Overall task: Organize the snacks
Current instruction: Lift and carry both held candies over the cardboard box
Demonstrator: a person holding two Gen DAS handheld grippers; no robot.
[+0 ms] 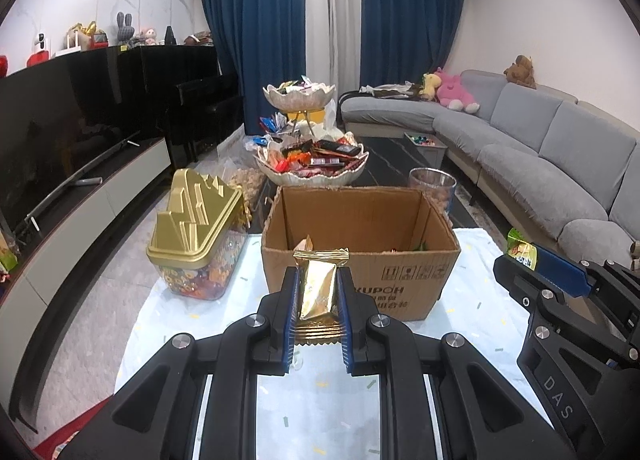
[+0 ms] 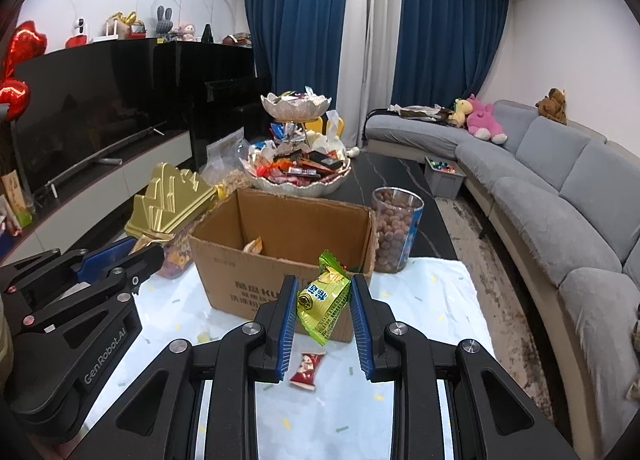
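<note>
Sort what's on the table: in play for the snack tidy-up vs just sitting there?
In play:
- gold packet, in left tongs
- green packet, in right tongs
- cardboard box
- red packet

Just sitting there:
- gold-lidded jar
- tiered snack bowls
- nut jar

tbl w/ white cloth (image 2: pixel 440 292) | on it: cardboard box (image 2: pixel 280 276), red snack (image 2: pixel 306 370), nut jar (image 2: pixel 394 236)

The cardboard box (image 1: pixel 360 272) hides most of its contents behind its near wall; its printed label (image 2: pixel 256 292) is partly covered by the grippers.
</note>
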